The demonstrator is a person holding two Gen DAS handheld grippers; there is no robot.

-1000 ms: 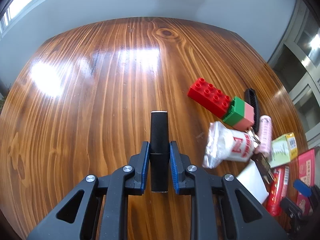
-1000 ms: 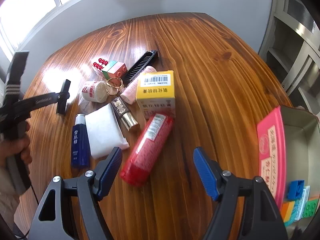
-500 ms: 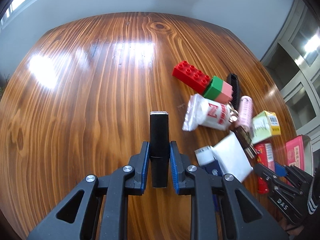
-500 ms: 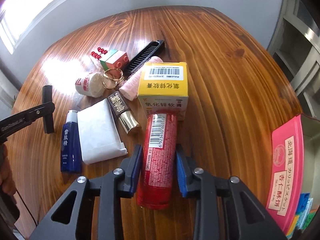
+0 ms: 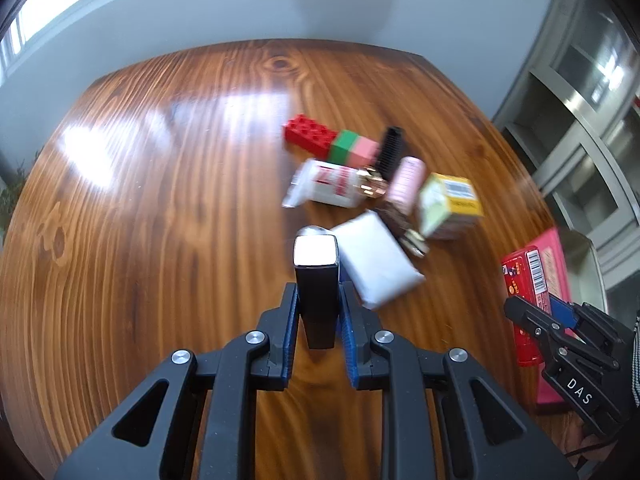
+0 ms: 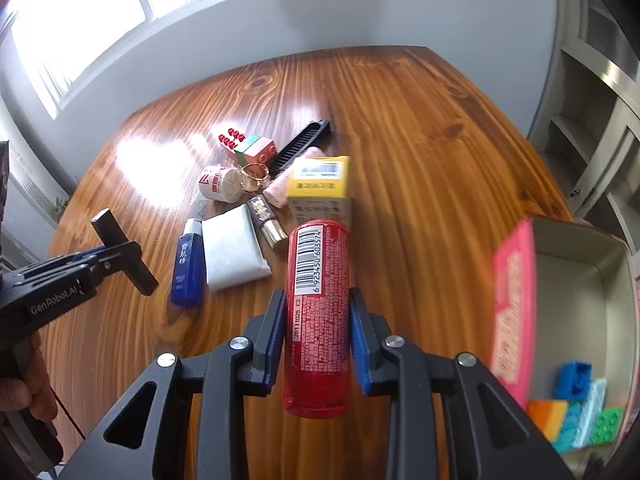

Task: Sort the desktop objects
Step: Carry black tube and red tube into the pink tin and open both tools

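Observation:
My left gripper (image 5: 318, 314) is shut on a black rectangular stick (image 5: 316, 280) with a silver end, held above the wooden table (image 5: 160, 220). In the right wrist view the same left gripper (image 6: 110, 256) and black stick (image 6: 120, 250) hang at the left, in a person's hand. My right gripper (image 6: 318, 320) is shut on a red tube (image 6: 318, 280) with a barcode label, lifted off the table. In the left wrist view the right gripper (image 5: 550, 316) shows at the right edge with the red tube (image 5: 522, 276) in it.
A pile lies mid-table: red brick (image 5: 310, 136), green and pink brick (image 5: 354, 150), black comb (image 6: 302, 146), white packet (image 5: 332, 184), tissue pack (image 6: 232, 248), yellow box (image 6: 320, 182), blue bottle (image 6: 186, 268), lipstick (image 6: 266, 220). A pink tin (image 6: 516, 308) at right holds several bricks.
My right gripper has shut on the red tube and raised it off the table. The left gripper has carried the black stick rightwards, closer to the pile.

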